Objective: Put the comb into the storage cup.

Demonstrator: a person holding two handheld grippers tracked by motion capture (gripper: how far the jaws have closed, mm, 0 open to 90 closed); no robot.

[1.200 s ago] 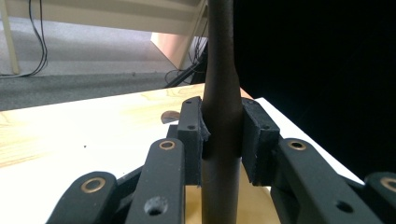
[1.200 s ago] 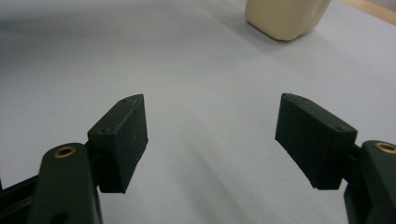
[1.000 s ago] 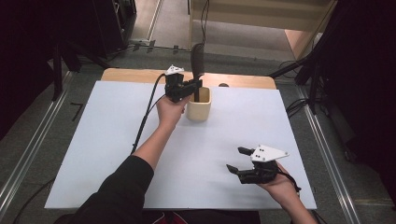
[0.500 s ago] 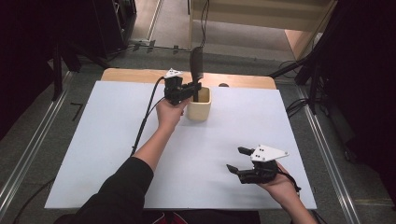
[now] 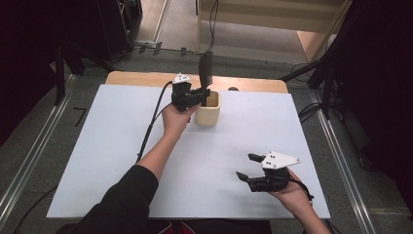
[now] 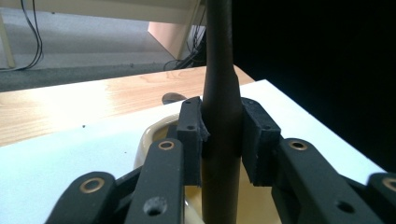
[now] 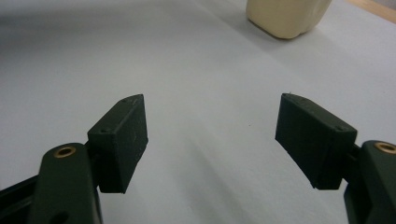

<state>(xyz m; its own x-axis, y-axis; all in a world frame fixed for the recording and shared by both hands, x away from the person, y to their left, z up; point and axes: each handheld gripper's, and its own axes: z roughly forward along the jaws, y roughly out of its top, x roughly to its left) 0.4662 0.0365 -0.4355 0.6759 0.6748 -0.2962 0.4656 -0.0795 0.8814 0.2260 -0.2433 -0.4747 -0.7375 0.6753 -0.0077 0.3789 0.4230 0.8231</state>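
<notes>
My left gripper sits at the near rim of the cream cup with the dark spatula handle standing upright between its pads; in the left gripper view the jaws have just been easing apart, and I see a sliver of gap on the right side of the handle while the left pad looks pressed to it, so I cannot tell whether the grip is fully off; the spatula's lower end goes down into the cup, its blade rising above the rim and leaning slightly away from me; the cup stands on the white board, toward its far edge, near the strip of wooden table beyond; my right gripper hovers low over the near right part of the board, well apart from the cup, jaws spread wide with nothing between them; in the right gripper view the cup shows at the top, beyond bare white board.
</notes>
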